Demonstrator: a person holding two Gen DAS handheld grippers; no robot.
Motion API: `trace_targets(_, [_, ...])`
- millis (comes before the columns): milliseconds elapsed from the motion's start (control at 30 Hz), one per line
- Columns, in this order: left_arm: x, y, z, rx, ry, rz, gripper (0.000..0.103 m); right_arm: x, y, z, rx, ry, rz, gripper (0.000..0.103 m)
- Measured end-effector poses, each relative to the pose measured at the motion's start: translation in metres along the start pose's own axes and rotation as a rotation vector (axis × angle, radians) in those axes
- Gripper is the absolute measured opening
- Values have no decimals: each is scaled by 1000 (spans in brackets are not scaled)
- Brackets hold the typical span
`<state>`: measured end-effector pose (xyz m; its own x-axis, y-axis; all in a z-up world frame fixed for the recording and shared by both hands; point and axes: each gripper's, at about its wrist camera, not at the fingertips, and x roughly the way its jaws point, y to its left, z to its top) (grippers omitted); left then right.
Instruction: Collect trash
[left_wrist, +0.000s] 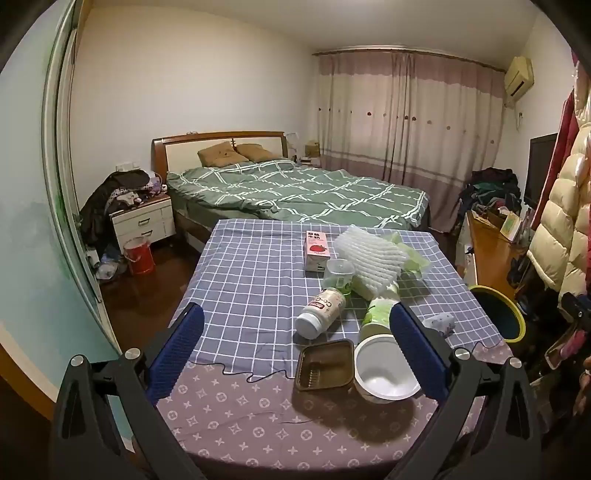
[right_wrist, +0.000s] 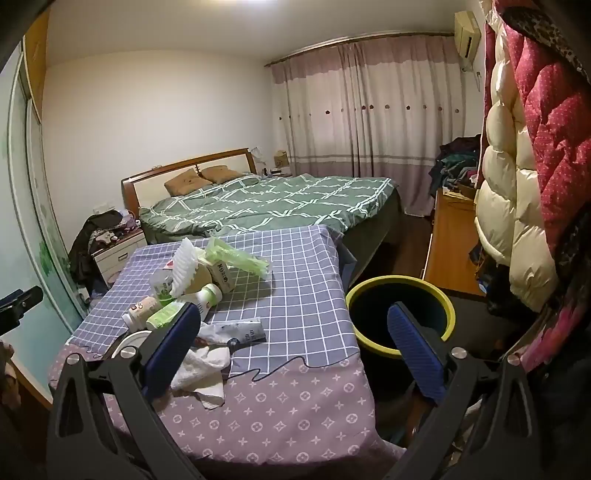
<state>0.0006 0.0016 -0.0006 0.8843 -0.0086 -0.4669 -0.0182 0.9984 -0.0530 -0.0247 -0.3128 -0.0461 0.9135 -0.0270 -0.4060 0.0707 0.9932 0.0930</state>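
The left gripper (left_wrist: 295, 339) is hovering over the near part of the table (left_wrist: 240, 280), its jaws spread wide and holding nothing. Between its fingers are lying a brown tray (left_wrist: 324, 365) and, touching it on the right, a white bowl (left_wrist: 386, 369); beyond them a white bottle (left_wrist: 320, 312) is lying on its side. Further right, the right gripper (right_wrist: 295, 332) is hanging at the table's right edge, jaws spread and empty, with crumpled tissue (right_wrist: 203, 369) beside its left finger and the yellow-rimmed bin (right_wrist: 400, 291) standing on the floor just beside the table.
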Motion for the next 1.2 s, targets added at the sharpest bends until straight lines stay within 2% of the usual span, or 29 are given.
trace_targets(267, [-5,13,-7,-22,-4,3,99,2,2,-2,-12,4,14,97])
trace_targets(1200, [-1,5,-3,-12,22,9,99,6,6,-4,-3,21,14,97])
